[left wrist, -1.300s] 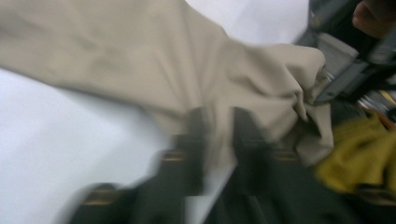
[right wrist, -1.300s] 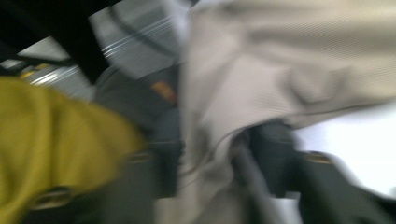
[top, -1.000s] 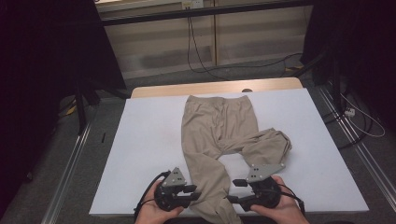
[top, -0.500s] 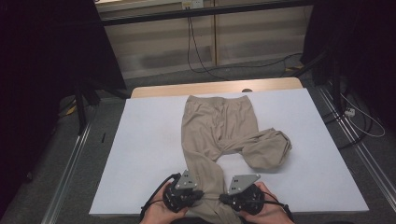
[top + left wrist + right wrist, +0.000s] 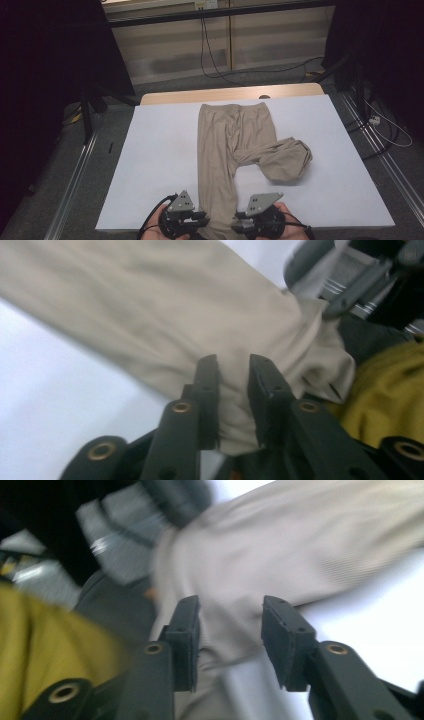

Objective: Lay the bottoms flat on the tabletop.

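Note:
Beige trousers (image 5: 235, 150) lie flat on the white table (image 5: 160, 150), waist at the far side. One leg is folded up into a bundle (image 5: 287, 160) at the right. The straight leg's hem reaches the near edge, between my two grippers. My left gripper (image 5: 202, 217) is at the hem's left side and my right gripper (image 5: 239, 220) at its right. Both pairs of jaws have just been opening. In the left gripper view the left gripper (image 5: 234, 390) has a narrow gap with cloth (image 5: 150, 305) in it. The right gripper (image 5: 230, 635) stands wider over the cloth (image 5: 280, 550), its pads off it.
A wooden strip (image 5: 230, 95) borders the table's far edge. Cables (image 5: 215, 55) trail over the floor behind, and metal rails (image 5: 75, 170) run along both sides. A yellow sleeve (image 5: 390, 390) shows close behind the hem. White table surface lies to either side of the trousers.
Both hands came inward to the hem of the straight leg and lower toward the near edge. Since half a second ago the left one has eased back to the left. The trousers lie unchanged.

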A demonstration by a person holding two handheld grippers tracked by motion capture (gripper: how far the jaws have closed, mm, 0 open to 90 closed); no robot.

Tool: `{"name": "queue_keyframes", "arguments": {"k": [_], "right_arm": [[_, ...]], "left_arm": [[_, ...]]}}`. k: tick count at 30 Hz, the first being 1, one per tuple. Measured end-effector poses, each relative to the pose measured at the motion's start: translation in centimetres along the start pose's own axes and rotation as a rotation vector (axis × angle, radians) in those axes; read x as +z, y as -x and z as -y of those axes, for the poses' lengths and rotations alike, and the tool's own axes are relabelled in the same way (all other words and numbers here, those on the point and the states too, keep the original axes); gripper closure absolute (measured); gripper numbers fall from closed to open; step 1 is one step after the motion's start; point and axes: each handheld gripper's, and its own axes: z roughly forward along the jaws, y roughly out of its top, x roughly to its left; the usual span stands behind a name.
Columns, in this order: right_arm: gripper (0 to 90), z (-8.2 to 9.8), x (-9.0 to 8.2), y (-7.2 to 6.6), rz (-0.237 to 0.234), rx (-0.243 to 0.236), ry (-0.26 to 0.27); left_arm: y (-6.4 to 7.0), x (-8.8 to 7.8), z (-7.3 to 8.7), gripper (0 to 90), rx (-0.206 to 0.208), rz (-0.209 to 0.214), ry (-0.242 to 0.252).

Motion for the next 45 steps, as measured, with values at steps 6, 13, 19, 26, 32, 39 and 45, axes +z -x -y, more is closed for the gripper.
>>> {"name": "queue_keyframes", "arguments": {"k": [6,13,19,26,32,39,45], "right_arm": [[64.7,-0.9,1.1,2.3,0.042,0.004,-0.011],[88.8,-1.7,2.5,2.5,0.11,-0.049,-0.056],[89.8,-0.4,0.2,3.2,0.133,-0.012,-0.06],[72.2,0.8,-1.3,3.0,0.166,-0.003,-0.081],[73.4,-0.1,-1.0,3.3,0.15,-0.004,-0.01],[64.2,-0.4,0.8,2.4,0.11,-0.026,-0.028],[61.1,-0.9,2.4,1.0,0.066,-0.068,-0.043]], "left_arm": [[-1.8,-0.2,-0.1,71.9,-0.019,-0.067,0.016],[-3.3,0.2,0.2,69.7,-0.053,-0.091,0.024],[-2.6,0.8,-0.6,67.5,-0.005,-0.093,0.031],[-1.6,3.2,-1.8,63.6,0.086,-0.089,-0.006],[-0.8,3.8,-2.0,89.0,0.095,-0.096,-0.023],[-2.1,0.3,-0.4,90.0,0.009,-0.157,-0.053],[-3.2,-1.6,1.6,90.0,-0.048,-0.15,-0.064]]}}
